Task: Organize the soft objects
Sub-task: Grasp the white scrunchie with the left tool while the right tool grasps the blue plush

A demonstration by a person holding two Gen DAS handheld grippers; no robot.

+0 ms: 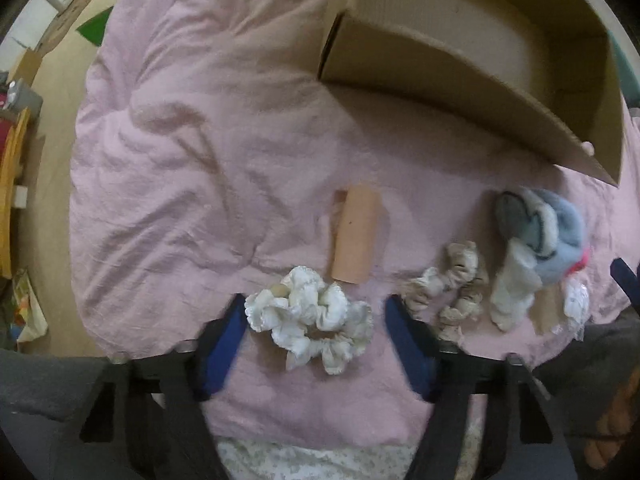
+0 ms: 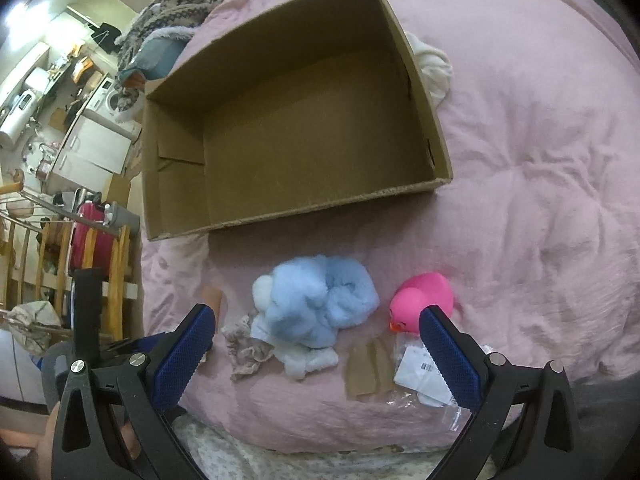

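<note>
- White scrunchie (image 1: 310,316) is lying on the pink bed cover (image 1: 180,140), between the left gripper (image 1: 316,320) fingers, which are standing apart, not pressing it.
- Cardboard box (image 2: 280,132) is sitting open beyond.
- Right gripper (image 2: 316,344) fingers are gaping wide above the blue fluffy sock (image 2: 320,304), beside a pink duck (image 2: 424,300).

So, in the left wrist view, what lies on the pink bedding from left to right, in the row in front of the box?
White scrunchie → peach cloth → beige scrunchie → blue fleece. The small items at the far right overlap too much to place.
</note>
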